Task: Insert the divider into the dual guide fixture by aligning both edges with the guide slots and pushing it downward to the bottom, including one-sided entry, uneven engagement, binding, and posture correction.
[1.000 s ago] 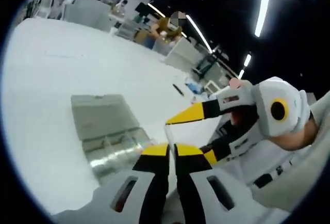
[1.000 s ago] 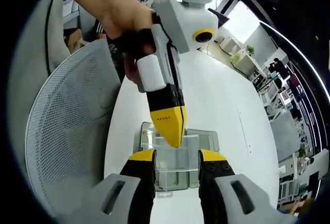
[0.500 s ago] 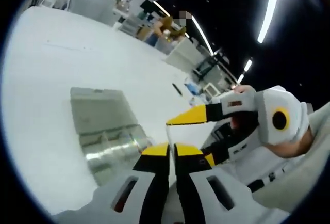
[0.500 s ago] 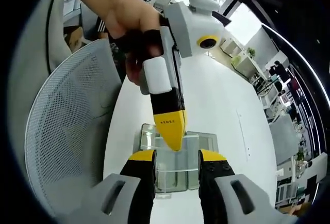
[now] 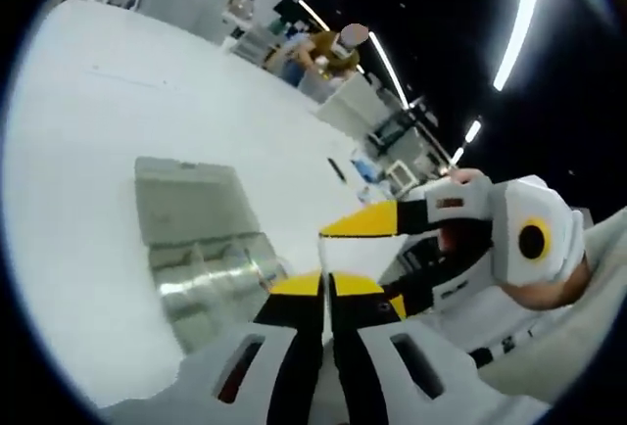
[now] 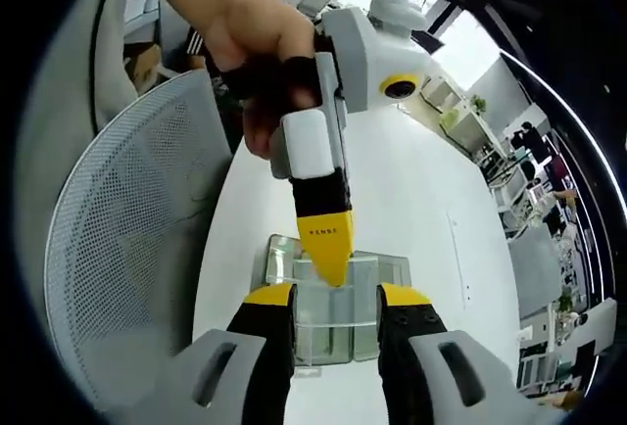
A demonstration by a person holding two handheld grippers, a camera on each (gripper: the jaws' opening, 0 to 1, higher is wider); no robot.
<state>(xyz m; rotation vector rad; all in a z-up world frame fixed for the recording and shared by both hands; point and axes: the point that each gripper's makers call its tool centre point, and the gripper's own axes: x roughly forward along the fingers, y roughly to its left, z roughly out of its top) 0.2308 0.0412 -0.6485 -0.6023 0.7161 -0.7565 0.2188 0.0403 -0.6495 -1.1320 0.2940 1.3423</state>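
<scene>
My left gripper [image 5: 325,286] has its two yellow-tipped jaws pressed together, with no gap that I can see and nothing visible between them. In the right gripper view the same gripper [image 6: 329,270] comes down from above, held in a hand [image 6: 235,28], its yellow tip pointing down at the top edge of the clear fixture [image 6: 333,303]. I cannot tell whether it touches that edge or pinches a clear sheet there.

My right gripper [image 6: 335,298] has its jaws standing well apart, and I see nothing gripped between them. The fixture lies just beyond and between these jaws, so I look at it through the gap. In the left gripper view the right gripper [image 5: 358,221] comes in from the right, its upper yellow jaw spread away from the lower one.

The fixture [image 5: 201,249] is a clear, box-like piece resting on the white tabletop [image 5: 88,141]. In the left gripper view it sits just left of my closed jaws, its long axis running away from me across the tabletop. A divider as a separate sheet I cannot make out; the plastic is too clear.

Beside the tabletop's near edge stands a white mesh chair back [image 6: 127,249]. Far across the room, desks and a seated person [image 5: 328,48] show beneath long ceiling lights [image 5: 514,19].
</scene>
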